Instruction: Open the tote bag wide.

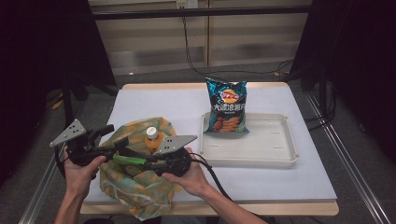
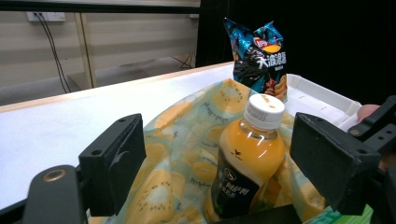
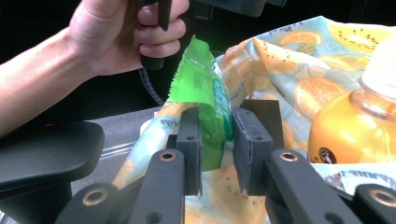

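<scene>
Green packet (image 3: 205, 102) (lettering unreadable) pinched by right hand-held gripper (image 3: 217, 140).

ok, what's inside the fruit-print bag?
An upright orange drink bottle with a white cap stands in the bag. The right hand-held gripper pinches a green packet at the bag's opening. The fabric hides anything deeper and the bottle's base.

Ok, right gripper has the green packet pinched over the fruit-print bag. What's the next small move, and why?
Probably lift the green packet straight up out of the fruit-print bag. The right gripper is shut on the packet's lower part, with the bag cloth bunched around it. The left gripper is open around the orange bottle, so it isn't holding the bag down; go slowly.
</scene>
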{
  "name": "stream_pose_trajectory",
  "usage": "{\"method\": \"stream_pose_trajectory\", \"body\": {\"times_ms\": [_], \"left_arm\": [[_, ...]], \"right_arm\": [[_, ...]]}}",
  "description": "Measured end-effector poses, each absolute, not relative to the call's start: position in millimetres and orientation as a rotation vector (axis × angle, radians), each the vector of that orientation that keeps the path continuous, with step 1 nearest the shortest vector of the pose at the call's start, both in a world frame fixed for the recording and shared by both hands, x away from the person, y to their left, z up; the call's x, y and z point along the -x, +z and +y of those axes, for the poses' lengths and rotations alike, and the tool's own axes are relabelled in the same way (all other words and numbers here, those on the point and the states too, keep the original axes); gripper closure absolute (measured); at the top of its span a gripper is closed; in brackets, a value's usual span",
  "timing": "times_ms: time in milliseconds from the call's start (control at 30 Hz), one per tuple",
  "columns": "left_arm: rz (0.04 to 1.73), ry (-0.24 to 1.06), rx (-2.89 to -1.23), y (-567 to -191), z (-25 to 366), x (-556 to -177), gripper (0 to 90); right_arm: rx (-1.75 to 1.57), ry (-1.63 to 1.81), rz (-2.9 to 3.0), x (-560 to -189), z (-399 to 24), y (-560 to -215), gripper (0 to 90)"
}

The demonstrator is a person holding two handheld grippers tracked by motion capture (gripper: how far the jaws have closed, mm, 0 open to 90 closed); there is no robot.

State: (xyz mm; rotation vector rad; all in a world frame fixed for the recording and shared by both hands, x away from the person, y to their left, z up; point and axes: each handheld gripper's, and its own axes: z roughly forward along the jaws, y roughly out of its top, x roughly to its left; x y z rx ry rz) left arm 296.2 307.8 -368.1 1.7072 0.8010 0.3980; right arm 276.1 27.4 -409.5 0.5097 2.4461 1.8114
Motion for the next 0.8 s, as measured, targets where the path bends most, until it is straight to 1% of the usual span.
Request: {"method": "stream_pose_trajectory", "body": {"times_ms": [300,800], "left_arm": [[0.825,0.409,-1.695,-368.7,315.6,-299.1,17.6],[0.842,0.439,-1.685,-374.9,319.3,-302.2,13.7]], "right_arm": [[-0.491,1.835,2.425,-275.3,18.6,-402.5,75.5],[-0.474,1.884,2.366,-273.0,9.5,-384.7,76.1]]}}
